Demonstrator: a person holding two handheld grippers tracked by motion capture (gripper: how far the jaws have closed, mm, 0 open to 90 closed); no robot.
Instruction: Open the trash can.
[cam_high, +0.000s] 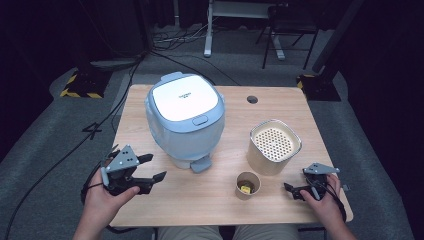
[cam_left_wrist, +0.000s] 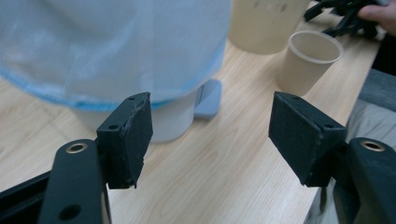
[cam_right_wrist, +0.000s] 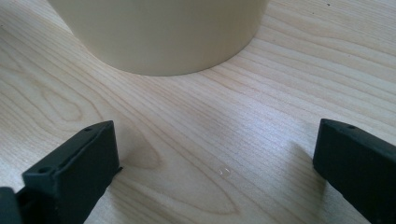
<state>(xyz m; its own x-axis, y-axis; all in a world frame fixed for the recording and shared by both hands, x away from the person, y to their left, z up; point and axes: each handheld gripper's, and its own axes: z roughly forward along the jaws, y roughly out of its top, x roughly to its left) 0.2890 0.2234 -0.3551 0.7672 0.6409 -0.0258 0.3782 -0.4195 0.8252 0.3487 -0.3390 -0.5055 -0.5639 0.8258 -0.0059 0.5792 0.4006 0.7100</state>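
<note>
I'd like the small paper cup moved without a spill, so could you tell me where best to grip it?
Grip the small paper cup across its side wall just below the rim, coming level from the near edge: it stands upright, round and open-topped, with something yellow inside, and the taller container crowds its far side.

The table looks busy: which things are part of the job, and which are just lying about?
Likely part of the job:
- blue cooker
- perforated container
- small paper cup
- left gripper, open
- right gripper, open

Just lying about:
- floor cables
- desk frame behind
</note>
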